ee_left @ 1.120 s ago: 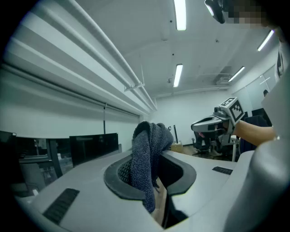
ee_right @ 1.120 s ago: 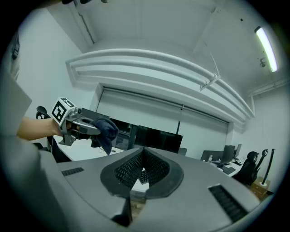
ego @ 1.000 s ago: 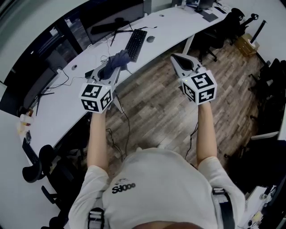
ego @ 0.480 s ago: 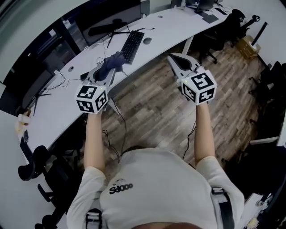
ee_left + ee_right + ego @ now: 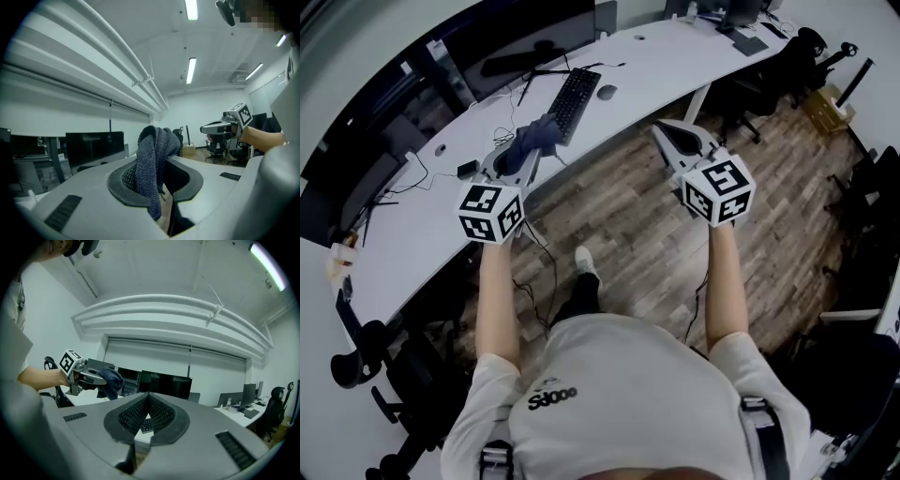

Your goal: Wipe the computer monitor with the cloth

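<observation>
White and gently curved, the long desk (image 5: 656, 56) runs across ahead of both pairs of fingers. The dark monitor (image 5: 530, 28) stands at its far edge, well beyond the left fingertips and not yet wiped. A black keyboard (image 5: 575, 94) lies between those fingertips and the screen, a little to their right. The left gripper (image 5: 523, 155) pinches a dark blue-grey cloth (image 5: 539, 134), which stands in a bunch above its fingers and droops down one side. The right gripper (image 5: 666, 131), well apart to the right, has its ribbed fingers pressed together on nothing. Loose cables (image 5: 431, 176) trail over the desk to the left of the left fingertips. The main risk appears to be the grip: the cloth looks caught by a fold rather than its bulk, so dragging it across the screen could pull it free or shift it aside, leaving hard fingertips to meet the glass. A firm push high on the panel might also rock the monitor on its stand. A low reach could knock the keyboard or snag the cables, and the idle right fingers could bump something unwatched.
</observation>
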### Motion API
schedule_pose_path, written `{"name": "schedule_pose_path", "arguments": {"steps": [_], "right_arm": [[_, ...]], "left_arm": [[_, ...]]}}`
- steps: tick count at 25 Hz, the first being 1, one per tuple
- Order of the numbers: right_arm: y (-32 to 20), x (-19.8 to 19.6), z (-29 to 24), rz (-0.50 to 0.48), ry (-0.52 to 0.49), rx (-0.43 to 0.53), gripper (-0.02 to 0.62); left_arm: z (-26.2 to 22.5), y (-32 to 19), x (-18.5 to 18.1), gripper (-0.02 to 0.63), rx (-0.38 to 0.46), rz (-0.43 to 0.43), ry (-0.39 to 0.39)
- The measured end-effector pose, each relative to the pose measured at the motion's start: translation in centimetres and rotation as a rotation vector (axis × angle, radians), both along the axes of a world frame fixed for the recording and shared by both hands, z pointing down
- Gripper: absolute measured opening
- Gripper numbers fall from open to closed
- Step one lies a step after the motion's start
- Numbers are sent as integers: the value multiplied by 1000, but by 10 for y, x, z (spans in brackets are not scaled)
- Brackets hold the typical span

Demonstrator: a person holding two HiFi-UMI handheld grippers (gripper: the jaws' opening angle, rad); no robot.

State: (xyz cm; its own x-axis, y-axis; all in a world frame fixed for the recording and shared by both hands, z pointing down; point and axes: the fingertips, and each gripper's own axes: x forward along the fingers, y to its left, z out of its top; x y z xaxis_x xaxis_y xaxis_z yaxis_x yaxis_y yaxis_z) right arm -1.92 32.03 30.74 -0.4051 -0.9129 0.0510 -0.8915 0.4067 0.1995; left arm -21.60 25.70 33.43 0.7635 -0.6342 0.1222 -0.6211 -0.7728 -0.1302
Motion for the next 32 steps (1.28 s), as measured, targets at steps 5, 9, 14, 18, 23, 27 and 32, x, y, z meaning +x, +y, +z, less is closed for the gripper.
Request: {"name": "schedule_pose_path", "arguments": {"steps": [5, 9, 14, 18, 23, 27, 32], "right_arm": [[-72, 21, 11, 25, 30, -4, -5], [-140, 46, 7, 61, 25, -13, -5], [-233, 65, -7, 65, -21, -40, -5], [-296, 75, -12, 84, -50, -50, -5], [-350, 89, -14, 115, -49, -34, -5], [-388, 115, -8, 191, -111, -64, -6], [-439, 134, 7, 120, -133, -108, -6]], "left_arm": [[14, -84, 18, 77, -27, -11, 22], [21, -163, 35, 77, -67, -18, 32], [13, -257, 54, 77, -90, -22, 42], [14, -314, 71, 77, -99, -12, 23], [17, -367, 89, 75, -130, -8, 29], [19, -392, 109, 75, -137, 23, 22], [15, -433, 134, 75, -126, -18, 46]]}}
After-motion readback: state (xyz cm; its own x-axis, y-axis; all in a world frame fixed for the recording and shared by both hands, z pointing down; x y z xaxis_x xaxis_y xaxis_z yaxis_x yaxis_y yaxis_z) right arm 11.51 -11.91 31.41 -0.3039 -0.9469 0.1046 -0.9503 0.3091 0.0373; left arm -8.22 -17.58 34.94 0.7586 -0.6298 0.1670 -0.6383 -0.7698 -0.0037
